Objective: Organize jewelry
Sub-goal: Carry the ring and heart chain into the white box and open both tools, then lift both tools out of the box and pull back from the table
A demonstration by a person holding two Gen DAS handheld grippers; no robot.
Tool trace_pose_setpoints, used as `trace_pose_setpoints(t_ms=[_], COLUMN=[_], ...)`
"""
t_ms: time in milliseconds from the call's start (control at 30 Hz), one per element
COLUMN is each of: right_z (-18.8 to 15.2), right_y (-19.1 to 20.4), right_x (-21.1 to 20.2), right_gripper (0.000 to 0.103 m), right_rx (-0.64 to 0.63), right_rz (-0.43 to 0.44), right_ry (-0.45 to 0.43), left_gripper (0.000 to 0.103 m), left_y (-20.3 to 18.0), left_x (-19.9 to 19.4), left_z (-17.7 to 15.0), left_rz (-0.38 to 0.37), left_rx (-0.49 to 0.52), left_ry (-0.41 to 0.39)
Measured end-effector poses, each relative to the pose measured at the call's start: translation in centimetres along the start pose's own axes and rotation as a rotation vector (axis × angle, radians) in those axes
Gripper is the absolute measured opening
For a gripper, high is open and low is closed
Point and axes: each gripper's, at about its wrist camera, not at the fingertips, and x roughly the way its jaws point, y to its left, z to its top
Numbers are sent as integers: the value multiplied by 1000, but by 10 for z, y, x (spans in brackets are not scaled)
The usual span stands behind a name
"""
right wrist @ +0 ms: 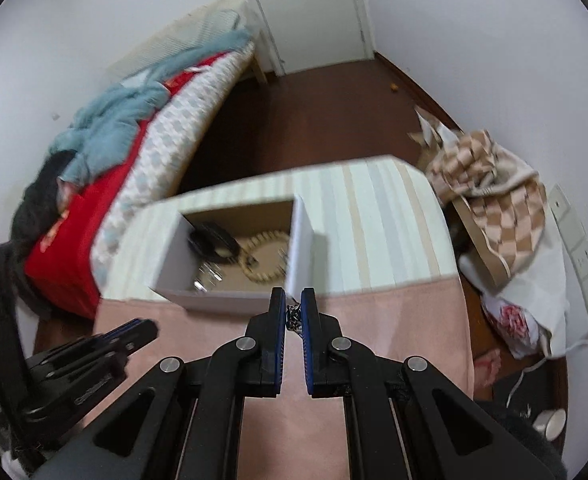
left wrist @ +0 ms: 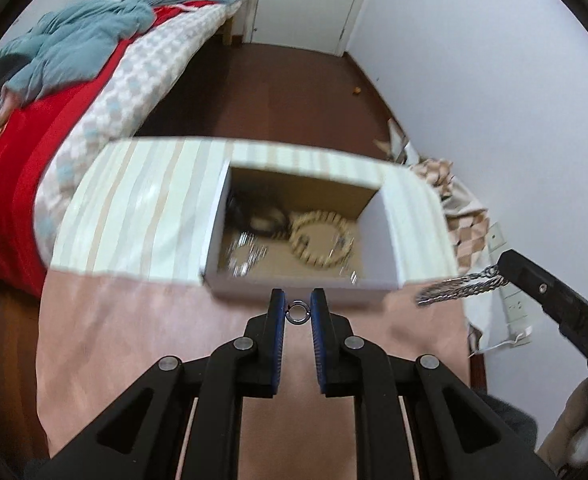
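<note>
My left gripper (left wrist: 297, 307) is shut on a small silver ring (left wrist: 296, 313), held just short of the near wall of an open white cardboard box (left wrist: 294, 286). The box holds a beige beaded bracelet (left wrist: 321, 243), a dark bracelet (left wrist: 264, 220) and silver pieces (left wrist: 246, 254). My right gripper (right wrist: 293, 307) is shut on a silver chain (right wrist: 293, 320); in the left wrist view the chain (left wrist: 460, 284) hangs from it at the right of the box. The box (right wrist: 214, 300) lies ahead and left in the right wrist view.
The box stands on a table covered with a pink and striped cloth (left wrist: 142, 320). A bed (left wrist: 74, 92) with red and blue bedding is at left. A checked bag (right wrist: 494, 200) and wall sockets (right wrist: 586, 272) are at right.
</note>
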Motion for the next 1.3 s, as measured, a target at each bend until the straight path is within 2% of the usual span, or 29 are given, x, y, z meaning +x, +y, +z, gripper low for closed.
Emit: trace_pose_setpoints(t_ms=[133, 233, 400, 533, 600, 633, 667, 733, 800, 933, 967, 1033, 1200, 1233, 1300], right_z=[30, 49, 71, 80, 83, 85, 86, 89, 90, 92, 92, 89, 67, 64, 56], right_y=[14, 22, 24, 18, 16, 16, 16, 17, 18, 17, 17, 17, 11, 9, 6], right_x=[0, 13, 55, 96, 112, 121, 126, 137, 141, 142, 144, 149, 145, 141, 130], right_gripper=[8, 8, 8, 8, 8, 8, 8, 8, 8, 8, 8, 8, 9, 12, 29], right_rx=[-35, -58, -53, -41, -43, -51, -55, -69, -73, -68, -67, -52, -28, -21, -22], right_rz=[41, 51, 72, 83, 83, 80, 78, 71, 70, 85, 103, 136, 145, 142, 102], right_ry=[-19, -20, 37, 100, 127, 139, 146, 164, 170, 177, 194, 262, 363, 362, 344], left_gripper=[10, 10, 10, 12, 18, 28, 47, 62, 65, 83, 89, 95, 97, 99, 102], left_y=[-2, 2, 16, 28, 34, 38, 40, 42, 41, 40, 40, 40, 41, 41, 41], left_x=[8, 29, 70, 94, 101, 104, 104, 104, 102, 97, 95, 90, 71, 66, 56], left_z=[34, 56, 69, 70, 69, 69, 68, 67, 67, 67, 68, 71, 71, 69, 62], left_rz=[-4, 8, 17, 55, 76, 88, 81, 61, 72, 61, 65, 81, 133, 148, 183], left_rx=[27, 34, 24, -20, -51, -70, -81, -92, -90, -101, -104, -108, -97, -93, -79], left_ry=[0, 38, 124, 198, 225, 233, 229, 218, 210, 211, 208, 198, 167, 156, 130])
